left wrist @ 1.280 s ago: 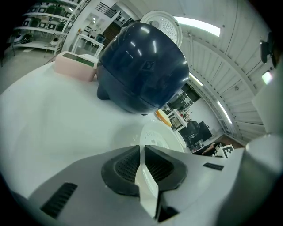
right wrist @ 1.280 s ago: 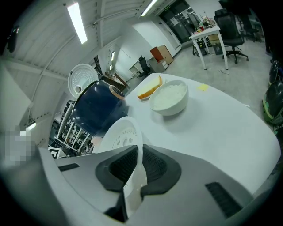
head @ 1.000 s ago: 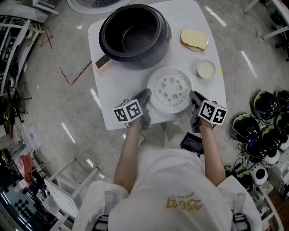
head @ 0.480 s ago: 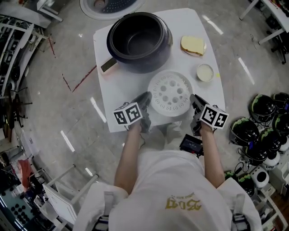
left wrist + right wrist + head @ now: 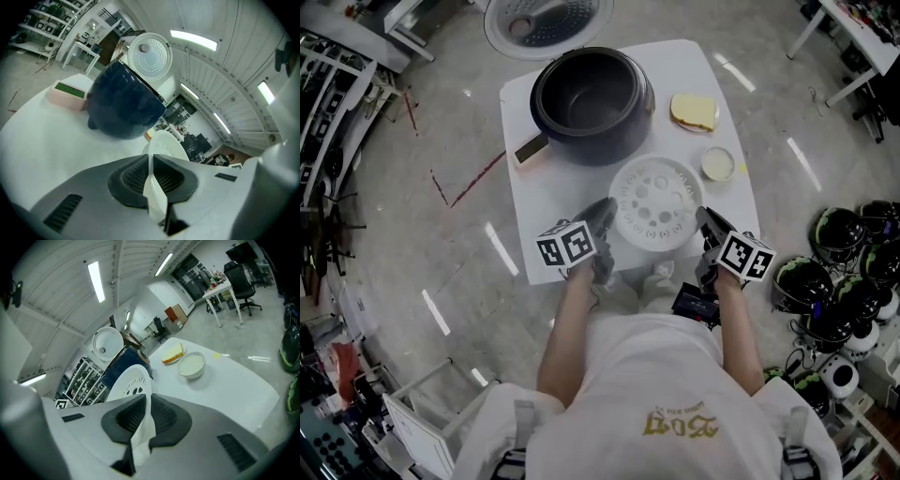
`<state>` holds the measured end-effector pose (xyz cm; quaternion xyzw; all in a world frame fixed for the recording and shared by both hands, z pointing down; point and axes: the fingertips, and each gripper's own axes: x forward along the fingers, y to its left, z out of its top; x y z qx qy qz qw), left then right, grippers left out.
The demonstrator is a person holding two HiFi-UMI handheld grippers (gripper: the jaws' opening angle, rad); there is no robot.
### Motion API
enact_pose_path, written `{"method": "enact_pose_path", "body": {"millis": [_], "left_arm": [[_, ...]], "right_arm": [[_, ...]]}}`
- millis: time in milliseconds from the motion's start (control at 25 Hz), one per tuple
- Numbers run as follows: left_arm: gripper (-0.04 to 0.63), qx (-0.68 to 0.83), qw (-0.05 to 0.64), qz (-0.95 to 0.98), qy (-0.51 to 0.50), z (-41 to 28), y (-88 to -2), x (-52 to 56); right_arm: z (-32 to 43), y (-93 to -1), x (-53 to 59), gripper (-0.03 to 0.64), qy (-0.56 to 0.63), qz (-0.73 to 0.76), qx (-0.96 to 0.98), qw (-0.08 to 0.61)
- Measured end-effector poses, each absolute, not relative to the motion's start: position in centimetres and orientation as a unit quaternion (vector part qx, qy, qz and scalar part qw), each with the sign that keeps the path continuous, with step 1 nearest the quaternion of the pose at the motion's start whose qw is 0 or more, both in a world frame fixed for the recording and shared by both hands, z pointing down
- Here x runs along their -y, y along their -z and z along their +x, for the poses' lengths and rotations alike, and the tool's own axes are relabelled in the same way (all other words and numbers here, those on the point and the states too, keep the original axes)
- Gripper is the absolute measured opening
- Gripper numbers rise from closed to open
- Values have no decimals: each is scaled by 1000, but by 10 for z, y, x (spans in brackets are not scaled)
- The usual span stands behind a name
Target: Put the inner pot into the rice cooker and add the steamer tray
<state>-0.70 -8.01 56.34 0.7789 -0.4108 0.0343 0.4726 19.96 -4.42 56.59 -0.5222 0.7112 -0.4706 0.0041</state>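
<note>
Head view: the steamer tray (image 5: 655, 203) sits over the table (image 5: 546, 192), the left gripper (image 5: 607, 208) and right gripper (image 5: 705, 218) both clamped on its opposite rims. Behind it, the rice cooker (image 5: 614, 141) seems to hold its inner pot (image 5: 586, 94) already — only seating the tray remains.

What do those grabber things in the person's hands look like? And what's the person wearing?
The left gripper and right gripper are grey, each with two wedge-shaped jaws lined with dark ribbed pads. Each carries a white cube printed with black square markers. The person wears a white short-sleeved shirt with gold lettering.
</note>
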Motion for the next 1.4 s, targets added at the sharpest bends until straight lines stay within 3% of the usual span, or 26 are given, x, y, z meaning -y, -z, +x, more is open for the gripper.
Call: {"method": "enact_pose_path", "body": {"millis": [800, 1400], "left_arm": [[48, 401, 413, 818, 21, 26, -484, 99], [48, 436, 382, 812, 71, 19, -438, 106]], "right_arm": [[232, -498, 61, 44, 438, -493, -747, 88], [230, -448, 90, 41, 409, -449, -787, 113]]}}
